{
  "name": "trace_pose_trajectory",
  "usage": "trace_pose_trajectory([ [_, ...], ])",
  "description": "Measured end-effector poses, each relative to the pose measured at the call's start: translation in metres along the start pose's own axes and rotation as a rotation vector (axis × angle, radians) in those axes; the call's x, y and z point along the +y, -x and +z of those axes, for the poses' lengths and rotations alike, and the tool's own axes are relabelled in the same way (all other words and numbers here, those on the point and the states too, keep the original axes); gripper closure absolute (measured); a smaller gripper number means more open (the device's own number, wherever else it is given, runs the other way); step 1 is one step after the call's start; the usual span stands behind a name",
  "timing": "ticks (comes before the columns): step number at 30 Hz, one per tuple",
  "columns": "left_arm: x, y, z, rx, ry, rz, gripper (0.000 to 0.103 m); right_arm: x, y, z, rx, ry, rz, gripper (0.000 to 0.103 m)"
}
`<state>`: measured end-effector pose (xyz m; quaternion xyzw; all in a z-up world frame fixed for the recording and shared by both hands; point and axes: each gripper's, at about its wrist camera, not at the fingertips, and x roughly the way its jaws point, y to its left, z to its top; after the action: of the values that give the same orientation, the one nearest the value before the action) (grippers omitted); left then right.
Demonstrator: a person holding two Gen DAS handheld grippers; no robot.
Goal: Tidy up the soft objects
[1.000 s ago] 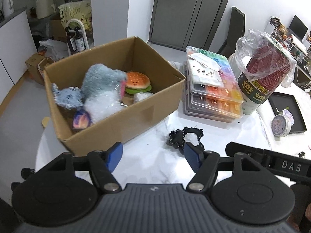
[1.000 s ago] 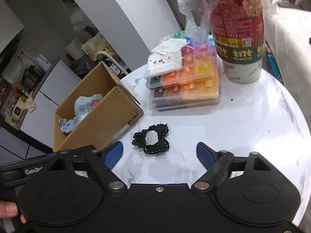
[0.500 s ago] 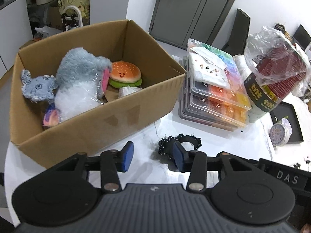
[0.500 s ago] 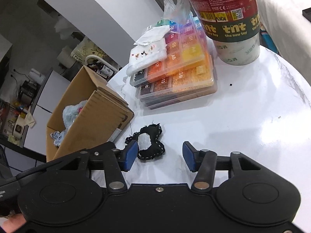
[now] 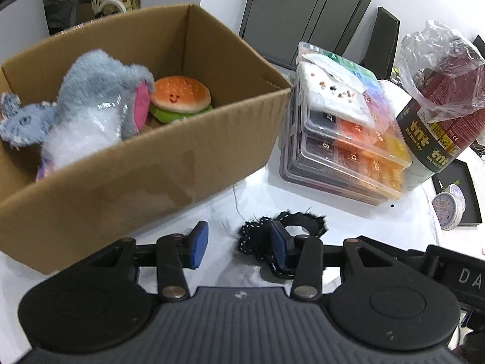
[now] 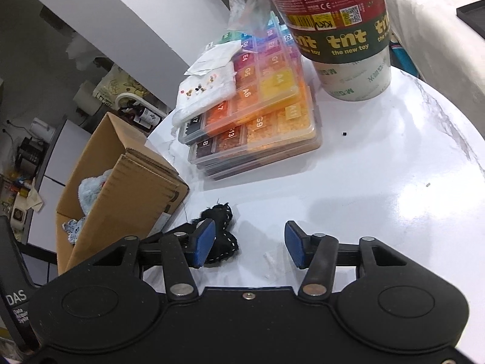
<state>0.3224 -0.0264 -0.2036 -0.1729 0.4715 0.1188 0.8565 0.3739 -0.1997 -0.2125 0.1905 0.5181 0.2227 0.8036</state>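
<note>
Both grippers have dropped toward the black lace-trimmed scrunchie [image 5: 285, 230] at six o'clock of the cardboard box [image 5: 169, 163], left gripper [image 5: 239, 244] and right gripper [image 6: 250, 244] narrowed but gaping, pickup imminent.

1. A round white worktop [image 6: 379, 188] is seen.
2. A cardboard box [image 5: 157, 170] is set at its left.
3. Stacked clear bead cases [image 5: 342, 151] lie far centre.
4. A tall tub [image 6: 342, 36] stands far right.
5. A black stitched fabric piece [image 5: 303, 221] lies near, beside the box.
</note>
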Motion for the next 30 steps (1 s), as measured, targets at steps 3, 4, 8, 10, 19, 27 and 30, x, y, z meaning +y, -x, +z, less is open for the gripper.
trace_pose_trajectory([
  [3,-0.001,-0.001,-0.002,-0.002,0.001,-0.004,0.059,0.001,0.0,0.0,0.002,0.001,-0.001,0.051],
  [4,-0.002,-0.001,-0.002,-0.003,0.002,-0.006,0.061,0.001,-0.001,-0.001,0.002,0.0,-0.001,0.051],
  [8,-0.005,-0.003,-0.002,0.012,0.012,-0.046,0.09,0.0,-0.001,-0.001,-0.002,-0.01,-0.004,0.051],
  [10,-0.008,-0.003,-0.001,0.017,0.023,-0.07,0.098,-0.002,0.0,-0.002,-0.005,-0.016,-0.006,0.051],
  [19,-0.004,0.008,-0.008,0.046,0.038,-0.098,0.103,-0.003,-0.004,-0.006,0.015,-0.031,0.013,0.051],
  [27,0.013,0.013,-0.015,0.043,0.067,-0.093,0.103,0.004,-0.013,-0.013,0.012,-0.04,0.019,0.051],
  [30,0.018,0.015,-0.009,0.032,0.082,-0.088,0.103,0.003,-0.016,-0.011,-0.003,-0.033,0.004,0.051],
])
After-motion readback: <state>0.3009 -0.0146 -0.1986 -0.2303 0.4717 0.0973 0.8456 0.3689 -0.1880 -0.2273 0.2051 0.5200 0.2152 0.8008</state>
